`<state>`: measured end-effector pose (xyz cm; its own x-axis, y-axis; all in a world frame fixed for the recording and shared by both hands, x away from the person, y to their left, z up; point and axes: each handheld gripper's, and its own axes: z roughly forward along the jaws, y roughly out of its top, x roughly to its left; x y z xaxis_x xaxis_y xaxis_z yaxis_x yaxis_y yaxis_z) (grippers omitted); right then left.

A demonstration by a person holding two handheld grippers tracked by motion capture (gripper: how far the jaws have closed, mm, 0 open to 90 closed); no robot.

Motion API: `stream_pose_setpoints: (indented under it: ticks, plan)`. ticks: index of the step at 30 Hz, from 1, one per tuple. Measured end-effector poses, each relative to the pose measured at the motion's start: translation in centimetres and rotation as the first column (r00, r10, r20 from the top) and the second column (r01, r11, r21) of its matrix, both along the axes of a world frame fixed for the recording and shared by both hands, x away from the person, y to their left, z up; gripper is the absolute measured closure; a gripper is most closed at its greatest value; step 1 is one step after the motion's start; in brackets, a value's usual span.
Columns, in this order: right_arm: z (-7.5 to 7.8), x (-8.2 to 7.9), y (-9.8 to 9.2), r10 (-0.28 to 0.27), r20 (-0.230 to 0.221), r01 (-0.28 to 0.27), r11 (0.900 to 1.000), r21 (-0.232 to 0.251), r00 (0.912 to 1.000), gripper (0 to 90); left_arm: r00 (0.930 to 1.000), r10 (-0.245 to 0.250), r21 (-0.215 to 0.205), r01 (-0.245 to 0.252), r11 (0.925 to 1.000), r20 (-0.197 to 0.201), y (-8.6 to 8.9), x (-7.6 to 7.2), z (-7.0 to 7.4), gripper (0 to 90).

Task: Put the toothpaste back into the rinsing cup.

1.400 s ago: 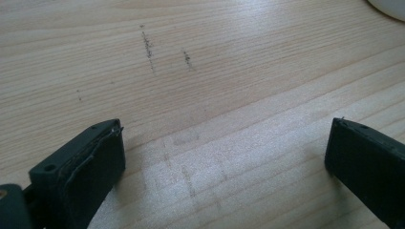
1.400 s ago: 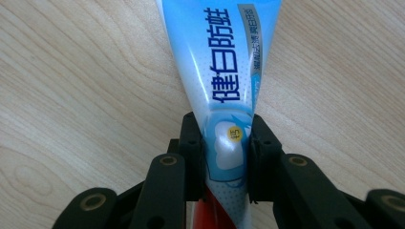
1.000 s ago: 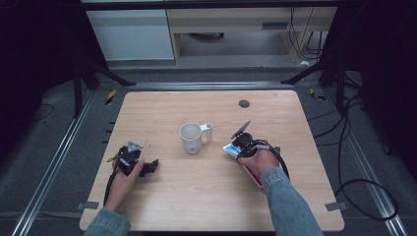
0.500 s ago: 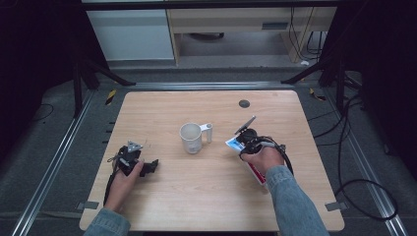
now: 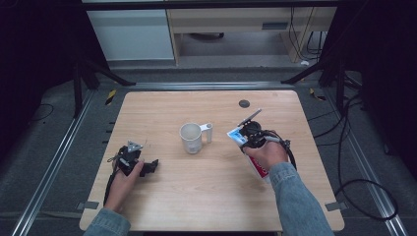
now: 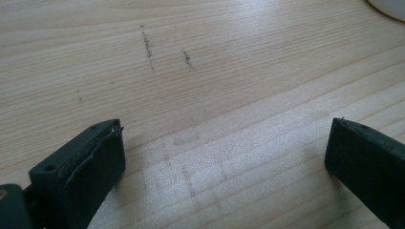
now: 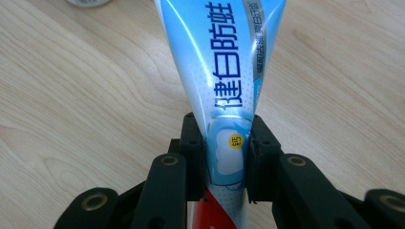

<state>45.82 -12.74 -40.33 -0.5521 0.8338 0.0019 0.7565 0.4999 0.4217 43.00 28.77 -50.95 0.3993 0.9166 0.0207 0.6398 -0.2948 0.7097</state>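
Pinching a blue-and-white toothpaste tube (image 7: 224, 95) between their black jaws, the right tongs (image 7: 225, 157) hold it above the tabletop (image 5: 206, 196), its flat end toward the white mug (image 5: 191, 137). The right hand (image 5: 265, 155) angles inward. The left tongs (image 6: 224, 157) stand spread, low over bare wood, left hand (image 5: 125, 172) resting. The mug looks empty, though its inside is hard to see.

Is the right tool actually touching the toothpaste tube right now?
Touching. In the right gripper view, the right tool has both black jaws pressed flat against the sides of the toothpaste tube, with no gap on either side.
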Motion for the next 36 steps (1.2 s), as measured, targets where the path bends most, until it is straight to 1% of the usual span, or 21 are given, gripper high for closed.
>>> stream_pose_setpoints:
  ticks: [3, 8, 10, 11, 15, 18, 22, 26, 29, 36]
  plan:
    - [0.4, 0.1, -0.1, 0.003, 0.012, -0.003, 1.0, 0.004, 0.9999, 72.9, 1.0, 0.0, 0.0, 0.0, 1.0, 0.0, 0.0, 0.0, 0.0, 0.0]
    - [0.9, 0.1, -0.1, -0.008, 0.024, 0.007, 1.0, 0.02, 0.9997, 73.0, 1.0, 0.0, 0.0, 0.0, 1.0, 0.0, 0.0, 0.0, 0.0, 0.0]
    - [1.0, 0.2, -0.2, 0.0, 0.03, -0.001, 1.0, 0.024, 0.9996, 73.0, 1.0, 0.0, 0.0, 0.0, 1.0, 0.0, 0.0, 0.0, 0.0, 0.0]
    - [1.1, 0.2, -0.2, -0.005, 0.027, 0.004, 1.0, 0.03, 0.9996, 73.0, 1.0, 0.0, 0.0, 0.0, 1.0, 0.0, 0.0, 0.0, 0.0, 0.0]
    - [1.3, 0.1, -0.1, -0.007, 0.043, 0.005, 0.999, 0.052, 0.9991, 73.0, 1.0, 0.0, 0.0, 0.0, 1.0, 0.0, 0.0, 0.0, 0.0, 0.0]
    - [1.4, 0.1, -0.2, -0.004, 0.062, -0.001, 0.997, 0.082, 0.9981, 73.0, 1.0, 0.0, 0.0, 0.0, 1.0, 0.0, 0.0, 0.0, 0.0, 0.0]
    - [1.6, -0.1, 0.1, 0.0, 0.084, -0.008, 0.995, 0.096, 0.9965, 73.0, 1.0, 0.0, 0.0, 0.0, 1.0, 0.0, 0.0, 0.0, 0.0, 0.0]
    - [1.9, -0.2, 0.4, -0.002, 0.109, -0.013, 0.992, 0.129, 0.994, 72.9, 1.0, 0.0, 0.0, 0.0, 1.0, 0.0, 0.0, 0.0, 0.0, 0.0]
    - [2.0, -0.2, 0.5, -0.001, 0.136, -0.02, 0.988, 0.153, 0.9907, 72.9, 1.0, 0.0, 0.0, 0.0, 1.0, 0.0, 0.0, 0.0, 0.0, 0.0]
    - [1.9, -0.2, 0.8, -0.001, 0.191, -0.034, 0.983, 0.182, 0.9815, 72.9, 1.0, 0.0, 0.0, 0.0, 1.0, 0.0, 0.0, 0.0, 0.0, 0.0]
